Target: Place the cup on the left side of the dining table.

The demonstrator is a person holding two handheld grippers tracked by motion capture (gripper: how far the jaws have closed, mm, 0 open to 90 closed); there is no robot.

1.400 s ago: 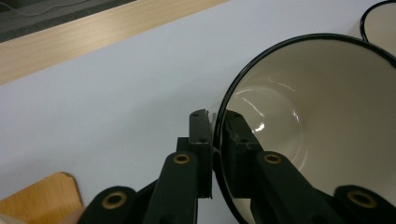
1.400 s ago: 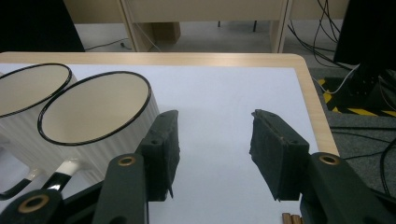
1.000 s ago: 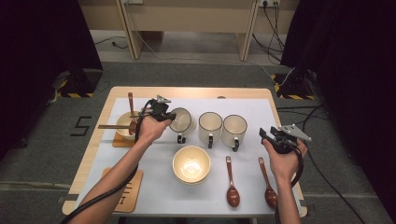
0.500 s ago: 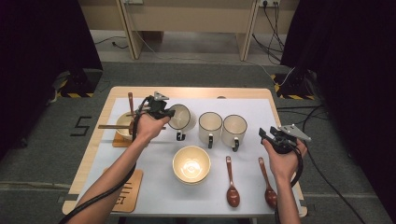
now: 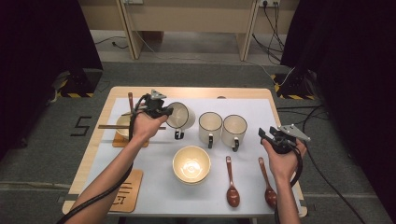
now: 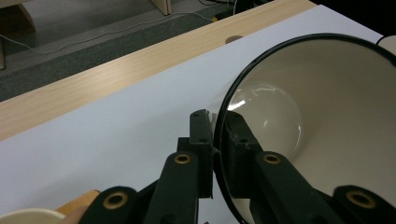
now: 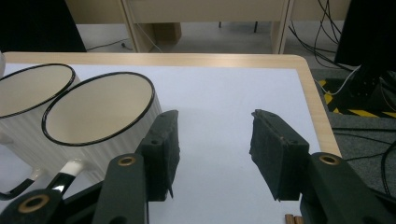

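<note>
My left gripper (image 5: pixel 164 112) is shut on the rim of a white mug with a black rim (image 5: pixel 181 115), one jaw inside and one outside. The mug is tilted, its mouth turned towards my hand, and its black handle hangs below. In the left gripper view the jaws pinch the mug wall (image 6: pixel 327 116) at the left gripper (image 6: pixel 215 126). My right gripper (image 5: pixel 267 134) hovers open near the table's right edge with nothing between its pads. In the right gripper view the right gripper (image 7: pixel 212 149) looks over the white mat beside two upright mugs (image 7: pixel 100 112).
Two more mugs (image 5: pixel 210 126) (image 5: pixel 234 129) stand upright mid-table. A cream bowl (image 5: pixel 191 163) sits in front, and two brown spoons (image 5: pixel 232 184) (image 5: pixel 267 182) lie to its right. At the left, a small bowl (image 5: pixel 122 126) holds chopsticks, and a wooden coaster (image 5: pixel 126 191) lies near the front edge.
My left gripper has risen a little with the mug held in it. The right gripper has stayed where it was.
</note>
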